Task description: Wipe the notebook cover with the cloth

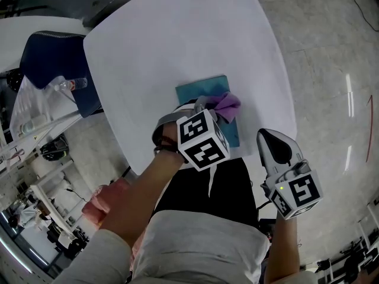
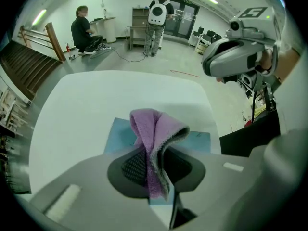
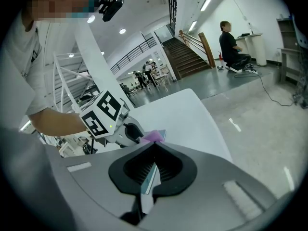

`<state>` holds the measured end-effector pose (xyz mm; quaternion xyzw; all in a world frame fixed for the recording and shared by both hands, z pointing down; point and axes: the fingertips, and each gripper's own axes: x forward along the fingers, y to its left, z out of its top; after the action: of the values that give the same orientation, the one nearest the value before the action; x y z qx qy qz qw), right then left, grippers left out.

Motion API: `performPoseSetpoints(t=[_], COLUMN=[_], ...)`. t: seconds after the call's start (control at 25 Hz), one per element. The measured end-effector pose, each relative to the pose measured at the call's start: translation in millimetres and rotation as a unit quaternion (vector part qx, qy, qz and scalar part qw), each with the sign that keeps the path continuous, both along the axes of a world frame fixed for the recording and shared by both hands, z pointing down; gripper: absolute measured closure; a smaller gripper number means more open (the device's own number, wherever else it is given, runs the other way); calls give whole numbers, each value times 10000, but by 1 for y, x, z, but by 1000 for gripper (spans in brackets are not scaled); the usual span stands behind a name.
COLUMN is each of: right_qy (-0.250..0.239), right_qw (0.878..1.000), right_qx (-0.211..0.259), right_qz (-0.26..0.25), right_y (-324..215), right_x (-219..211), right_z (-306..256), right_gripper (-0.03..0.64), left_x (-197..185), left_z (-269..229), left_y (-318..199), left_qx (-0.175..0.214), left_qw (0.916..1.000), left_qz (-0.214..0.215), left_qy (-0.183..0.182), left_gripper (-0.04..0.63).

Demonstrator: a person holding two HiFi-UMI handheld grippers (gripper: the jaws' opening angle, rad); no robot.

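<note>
Rounded white tabletop (image 1: 177, 40), fuzzy purple cloth (image 1: 225, 104)

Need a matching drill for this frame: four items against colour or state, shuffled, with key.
Items:
1 cloth
2 notebook
3 table
4 right gripper

Colour or state:
a white
b shut, holds nothing
c purple, clamped in left gripper
d teal, flat on the table

Pairs: 1-c, 2-d, 3-a, 4-b
</note>
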<state>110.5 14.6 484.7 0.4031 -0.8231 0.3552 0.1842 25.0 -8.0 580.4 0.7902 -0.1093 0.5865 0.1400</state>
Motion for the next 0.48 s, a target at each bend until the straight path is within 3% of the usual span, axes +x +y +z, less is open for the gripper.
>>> performPoseSetpoints(t=[0.48], right_qy=[7], right_qw=[10000], right_qx=[62], right_qz=[6], right_y=[6], right_x=[-2], right_z=[-6], right_gripper=[603], left_x=[6], left_z=[-1], left_y=[36], left_qx=[-224], left_qw=[9997], left_qz=[113], left_qy=[57], left_gripper=[522])
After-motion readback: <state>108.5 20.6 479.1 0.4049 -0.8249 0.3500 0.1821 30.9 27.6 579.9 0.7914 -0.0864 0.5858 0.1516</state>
